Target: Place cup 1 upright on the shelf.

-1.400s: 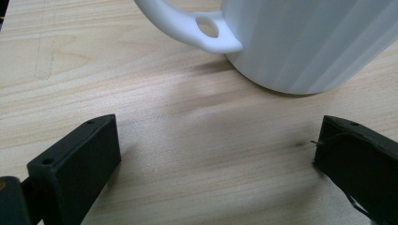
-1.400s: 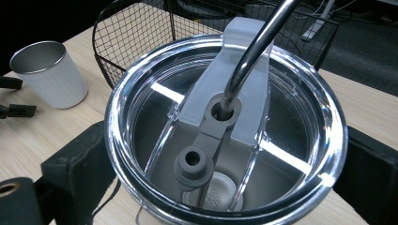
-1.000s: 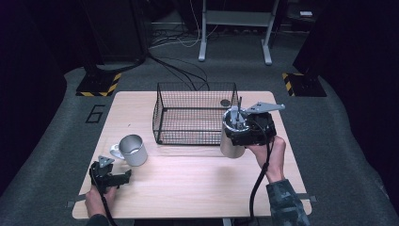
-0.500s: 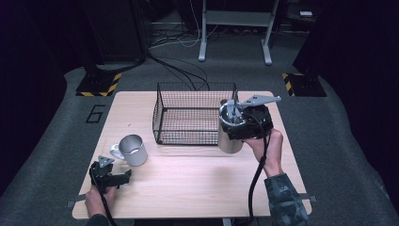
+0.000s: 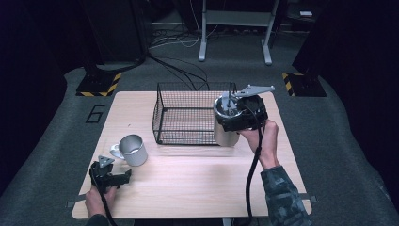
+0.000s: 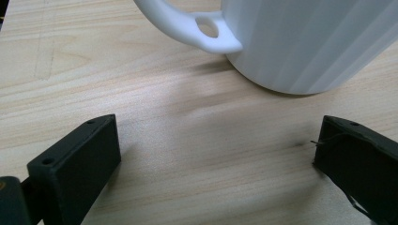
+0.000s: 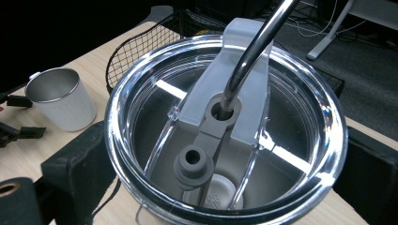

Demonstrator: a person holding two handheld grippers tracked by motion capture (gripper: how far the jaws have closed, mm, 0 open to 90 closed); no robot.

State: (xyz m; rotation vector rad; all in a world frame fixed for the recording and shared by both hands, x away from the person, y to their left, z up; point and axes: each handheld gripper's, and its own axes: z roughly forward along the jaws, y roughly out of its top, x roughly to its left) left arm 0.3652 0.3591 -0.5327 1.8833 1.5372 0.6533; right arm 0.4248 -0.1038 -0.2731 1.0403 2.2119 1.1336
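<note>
Mug [image 5: 132,149] left of basket [image 5: 188,113]; tumbler [image 5: 226,123] right.

Here's the light wooden table [image 5: 188,188], sitting square on grey carpet [image 5: 339,155]. On the table's far half stands a black wire basket [image 5: 162,123], open at the top, its mesh walls upright and its floor bare. Off the table's left edge, a white number 6 [image 5: 95,113] is marked on the carpet. Beyond the table's far left corner there's a yellow-and-black striped foot [image 5: 99,84], and a matching one [image 5: 301,84] beyond the far right corner. Behind the table, black cables [image 5: 174,66] snake across the carpet towards the grey legs of a metal frame [image 5: 203,33]. A dark cabinet [image 5: 117,28] looms well behind the table, to the left.
</note>
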